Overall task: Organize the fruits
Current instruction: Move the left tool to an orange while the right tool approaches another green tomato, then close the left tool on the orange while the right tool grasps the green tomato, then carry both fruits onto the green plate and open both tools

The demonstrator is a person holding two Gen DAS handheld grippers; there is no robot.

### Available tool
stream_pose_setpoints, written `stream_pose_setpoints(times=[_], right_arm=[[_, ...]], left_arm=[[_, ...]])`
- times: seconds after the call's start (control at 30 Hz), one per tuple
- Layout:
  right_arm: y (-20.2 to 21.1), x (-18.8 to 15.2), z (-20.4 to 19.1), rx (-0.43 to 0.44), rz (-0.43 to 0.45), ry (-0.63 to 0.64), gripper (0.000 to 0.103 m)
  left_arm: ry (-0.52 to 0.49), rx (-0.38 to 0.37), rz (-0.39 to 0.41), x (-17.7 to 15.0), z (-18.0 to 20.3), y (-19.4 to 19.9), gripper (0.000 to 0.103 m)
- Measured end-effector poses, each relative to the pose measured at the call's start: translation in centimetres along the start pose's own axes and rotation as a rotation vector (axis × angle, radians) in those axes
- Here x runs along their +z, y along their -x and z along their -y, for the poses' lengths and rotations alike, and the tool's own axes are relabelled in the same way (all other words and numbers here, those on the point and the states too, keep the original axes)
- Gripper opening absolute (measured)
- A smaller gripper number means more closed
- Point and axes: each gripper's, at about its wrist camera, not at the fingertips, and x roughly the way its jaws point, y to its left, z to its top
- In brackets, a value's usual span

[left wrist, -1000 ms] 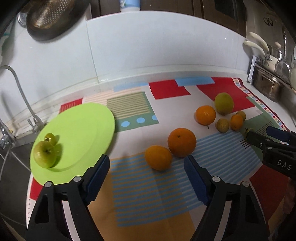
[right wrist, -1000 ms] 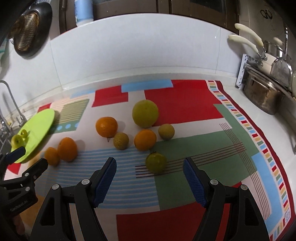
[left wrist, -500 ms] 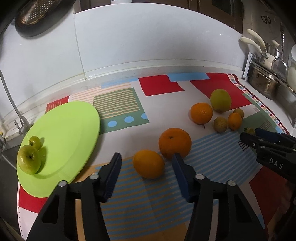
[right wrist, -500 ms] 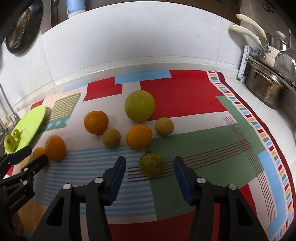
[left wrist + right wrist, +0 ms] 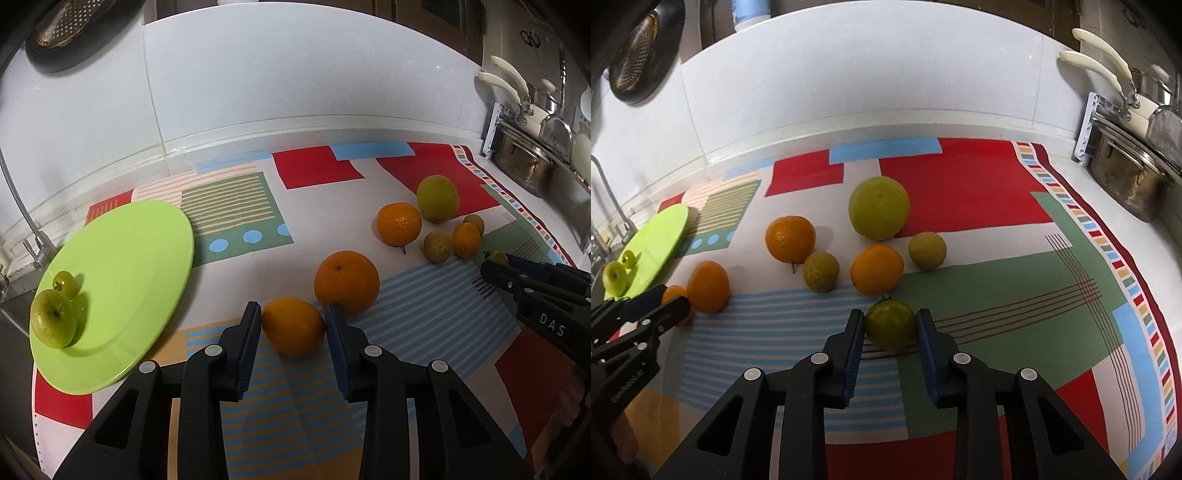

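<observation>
My left gripper (image 5: 293, 319) has its jaws closing on a small orange (image 5: 293, 328) that lies on the patterned cloth, with both blue pads against its sides. A larger orange (image 5: 347, 282) sits just behind it. To the left, a lime-green plate (image 5: 122, 280) carries a green apple (image 5: 53, 323) and a small green fruit (image 5: 64, 284). My right gripper (image 5: 890, 326) is shut on a dark green fruit (image 5: 890, 323) resting on the cloth. Behind that fruit lie a big yellow-green citrus (image 5: 879, 207), two oranges (image 5: 790, 238) (image 5: 877, 269) and two small brownish fruits (image 5: 820, 272).
A metal pot (image 5: 1130, 181) and white-handled utensils stand at the right end of the counter. A faucet (image 5: 22, 221) and sink edge lie left of the plate. The white tiled wall runs along the back, with a strainer (image 5: 74, 29) hanging on it.
Both grippers have gone from wide open to closed around their fruits: the left on the small orange, the right on the dark green fruit. Both have edged slightly forward.
</observation>
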Motion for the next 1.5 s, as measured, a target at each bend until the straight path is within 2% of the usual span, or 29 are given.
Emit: stream_pose_setpoints(times=[0.33,0.77,1.13,1.5], right_arm=[[2.3,0.3,-1.1,0.067,0.042,0.035,0.030],[6.8,0.8,-4.1,0.166,0.132,0.127,0.030],[9.5,1.4,-8.8,0.238,0.217,0.197,0.030],[9.5,2.2,-15.1,0.298,0.243,0.233,0.030]], left_arm=[[0.029,-0.006,0.045,-0.2,-0.1,2.8,0.035],[0.064,0.020,0.154,-0.1,-1.2,7.9,0.035],[0.079,0.050,0.208,-0.5,-4.6,10.9,0.035],[0.062,0.081,0.231,-0.4,-10.0,11.7,0.035]])
